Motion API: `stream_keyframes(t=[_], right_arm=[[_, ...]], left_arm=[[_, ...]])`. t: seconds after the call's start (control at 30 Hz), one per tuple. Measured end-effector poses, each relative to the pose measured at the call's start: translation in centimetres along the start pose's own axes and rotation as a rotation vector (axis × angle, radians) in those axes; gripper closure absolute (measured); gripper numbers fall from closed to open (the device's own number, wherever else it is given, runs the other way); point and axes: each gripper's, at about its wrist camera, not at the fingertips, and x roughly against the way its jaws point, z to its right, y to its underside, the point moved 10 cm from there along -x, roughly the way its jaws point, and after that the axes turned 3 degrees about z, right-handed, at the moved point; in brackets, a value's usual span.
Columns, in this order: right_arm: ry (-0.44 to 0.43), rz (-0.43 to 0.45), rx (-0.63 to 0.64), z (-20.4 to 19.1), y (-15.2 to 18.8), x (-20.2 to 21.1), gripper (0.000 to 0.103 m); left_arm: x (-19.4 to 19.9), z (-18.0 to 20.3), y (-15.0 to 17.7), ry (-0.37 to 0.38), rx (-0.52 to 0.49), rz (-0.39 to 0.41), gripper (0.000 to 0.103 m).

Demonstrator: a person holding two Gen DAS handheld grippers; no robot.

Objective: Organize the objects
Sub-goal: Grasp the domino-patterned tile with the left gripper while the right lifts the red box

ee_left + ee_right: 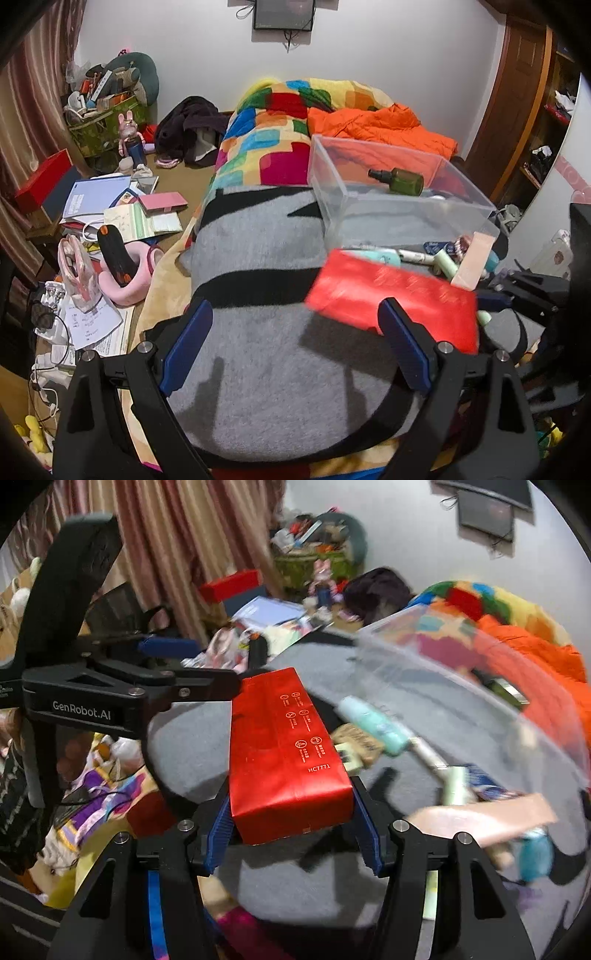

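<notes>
My right gripper (291,808) is shut on a long red box (284,746) and holds it above the grey blanket (303,878). The same red box (395,299) shows blurred in the left wrist view, by my left gripper's right finger. My left gripper (295,325) is open and empty over the grey blanket (266,350). A clear plastic bin (399,192) sits on the bed with a dark green spray bottle (400,180) in it. Several small tubes and bottles (417,256) and a pink card (474,258) lie between the bin and the red box.
A multicoloured quilt (273,122) and an orange jacket (376,125) lie behind the bin. To the left, a cluttered table holds papers (96,195), a pink neck pillow (129,280) and a red box (42,177). A wooden door (517,74) stands at the right.
</notes>
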Motion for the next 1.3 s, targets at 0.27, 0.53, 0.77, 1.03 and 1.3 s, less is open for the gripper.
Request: stream_keyframes(t=[0.27,0.53,0.77,1.03,1.3], right_arm=[[0.157,0.087,-0.137,6.4,-0.9,5.3,0.049],[0.195,0.141,-0.190,8.8,-1.5,7.7,0.049],[0.195,0.165,-0.222,9.6,-1.4,8.3,0.049],[0.205,0.204,-0.244,10.7,-2.1,8.9,0.049],[0.236,0.242,-0.266,12.6,-3.3,9.6,0.049]], left_arm=[[-3.5,3.7,1.0,0.062,-0.046,-0.074,0.010],[-7.7,7.1,2.7,0.079,-0.099,-0.145,0.019],[-8.6,8.4,3.2,0.061,-0.155,-0.136,0.061],[-7.6,8.7,2.5,0.099,-0.120,-0.137,0.079],[-4.7,8.6,-1.2,0.117,-0.097,-0.038,0.079]])
